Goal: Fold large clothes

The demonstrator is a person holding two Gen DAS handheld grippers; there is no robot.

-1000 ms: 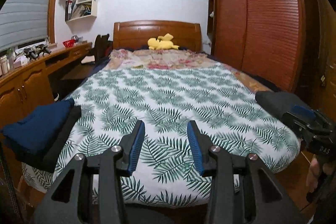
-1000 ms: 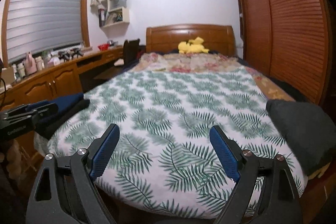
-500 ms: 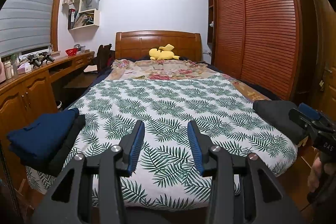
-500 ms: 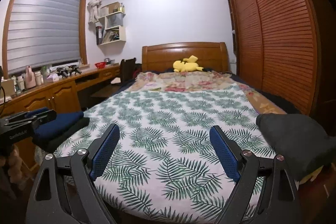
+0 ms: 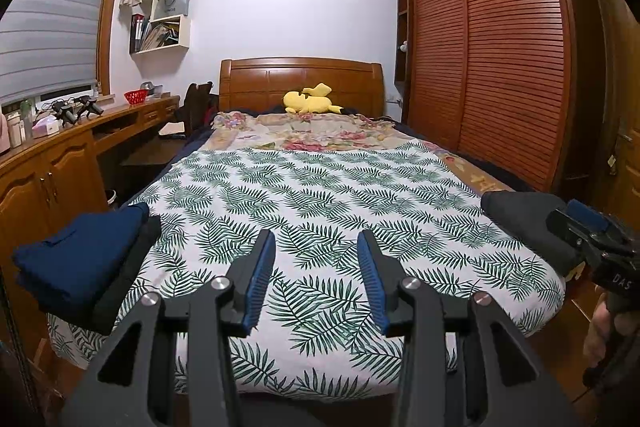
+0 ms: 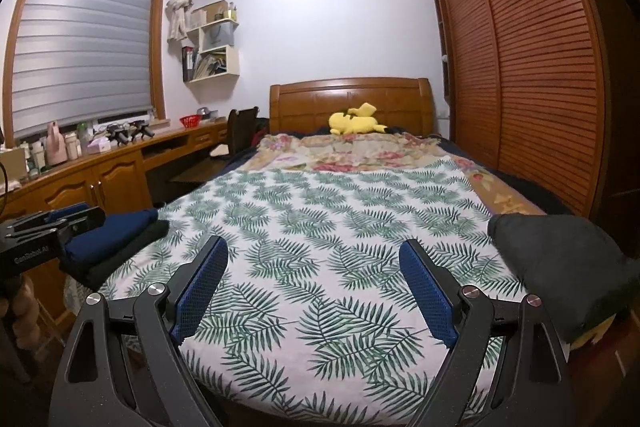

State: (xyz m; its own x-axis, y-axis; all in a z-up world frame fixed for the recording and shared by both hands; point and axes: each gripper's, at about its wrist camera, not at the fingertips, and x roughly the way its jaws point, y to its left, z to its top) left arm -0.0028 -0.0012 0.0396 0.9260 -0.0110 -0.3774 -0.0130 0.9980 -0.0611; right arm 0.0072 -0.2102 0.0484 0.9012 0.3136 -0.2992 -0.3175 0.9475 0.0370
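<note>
1. While both claws hang past the foot of the bed (image 5: 320, 187), nothing lies between them and the leaf-print cover (image 6: 320, 227).
2. Left claw (image 5: 316, 267): fingers partly spread, nothing between the blue pads.
3. Right claw (image 6: 314, 287): fingers spread wide, also empty.
4. At about nine o'clock on the bed's near corner sits a folded navy garment (image 5: 76, 259) on top of a folded black one (image 5: 128, 279); the stack's long side runs toward the headboard (image 5: 300, 79).
5. At about three o'clock a dark grey bundle (image 6: 560, 259) rests on the opposite near corner, well apart from the stack; which way it lies I cannot tell.
6. Far off at twelve o'clock a yellow plush toy (image 5: 308, 99) lies before the headboard, behind a flowered blanket (image 5: 312, 135).
7. A wooden desk (image 6: 100, 175) lines the nine o'clock side; a slatted wardrobe (image 5: 500, 67) fills the three o'clock side.
</note>
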